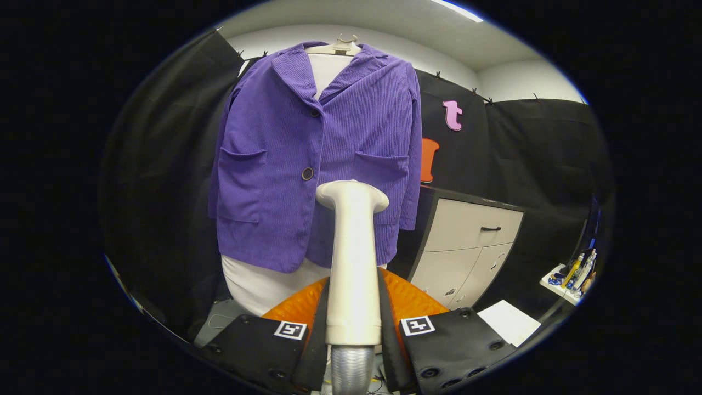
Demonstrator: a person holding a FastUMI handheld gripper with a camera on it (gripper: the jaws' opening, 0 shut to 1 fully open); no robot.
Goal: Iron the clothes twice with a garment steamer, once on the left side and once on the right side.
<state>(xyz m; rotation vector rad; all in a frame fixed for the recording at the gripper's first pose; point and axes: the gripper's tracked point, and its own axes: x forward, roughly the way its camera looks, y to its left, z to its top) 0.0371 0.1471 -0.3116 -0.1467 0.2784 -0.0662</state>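
Observation:
A purple corduroy jacket (285, 159) hangs buttoned on a white hanger over a white garment, facing me. My gripper (354, 323) is shut on the cream handle of the garment steamer (354, 258), both fingers pressing its sides. The steamer's head (352, 195) points up and forward, in front of the jacket's lower right panel, below the lower button. How far the head is from the cloth I cannot tell. A silver ribbed hose (352, 367) leaves the bottom of the handle.
A beige cabinet (466, 247) with a dark top stands right of the jacket. A white sheet (510, 321) lies on a dark surface beyond my right finger. Small bottles sit on a tray (570, 274) at far right.

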